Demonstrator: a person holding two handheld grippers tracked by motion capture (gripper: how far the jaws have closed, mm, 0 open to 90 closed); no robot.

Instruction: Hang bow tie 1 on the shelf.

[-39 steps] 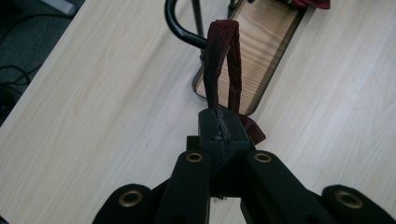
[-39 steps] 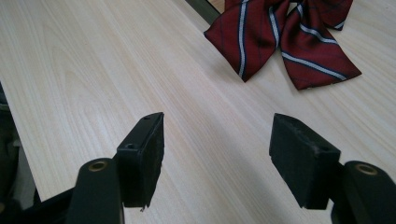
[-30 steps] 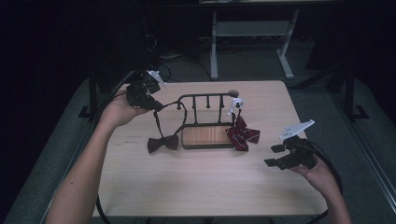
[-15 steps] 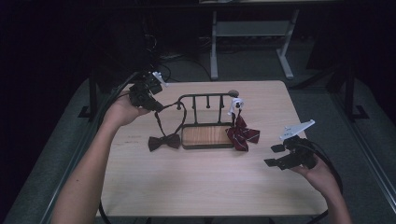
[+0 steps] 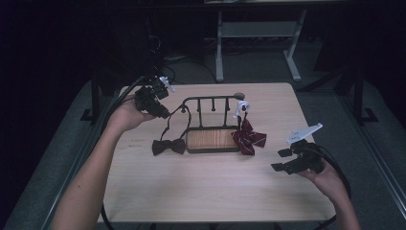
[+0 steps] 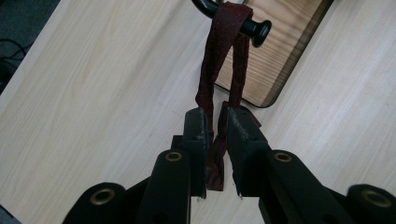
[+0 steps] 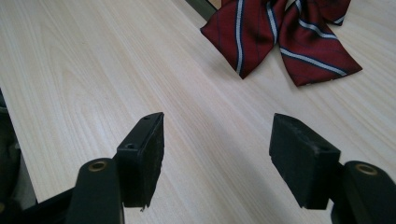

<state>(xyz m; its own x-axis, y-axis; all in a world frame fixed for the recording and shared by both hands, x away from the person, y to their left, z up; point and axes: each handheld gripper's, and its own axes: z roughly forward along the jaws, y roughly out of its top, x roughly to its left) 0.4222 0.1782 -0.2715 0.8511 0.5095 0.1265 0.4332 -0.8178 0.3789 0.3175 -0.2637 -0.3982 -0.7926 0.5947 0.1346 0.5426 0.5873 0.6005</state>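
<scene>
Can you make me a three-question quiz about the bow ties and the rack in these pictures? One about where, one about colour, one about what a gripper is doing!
1. Where is the striped bow tie?
A. at the rack's right end
B. under the table
C. in the right hand-held gripper

2. What colour are its stripes?
A. green
B. white
C. orange

3. What is the left hand-held gripper doing?
A. hanging open over nothing
B. pinching the dark red strap
C. holding a cup

Answers:
1 A, the high view shows it lying by the rack's right end.
2 B, the right gripper view shows white stripes on red.
3 B, the left gripper view shows the jaws closed on the strap, which loops over a rack peg.
</scene>
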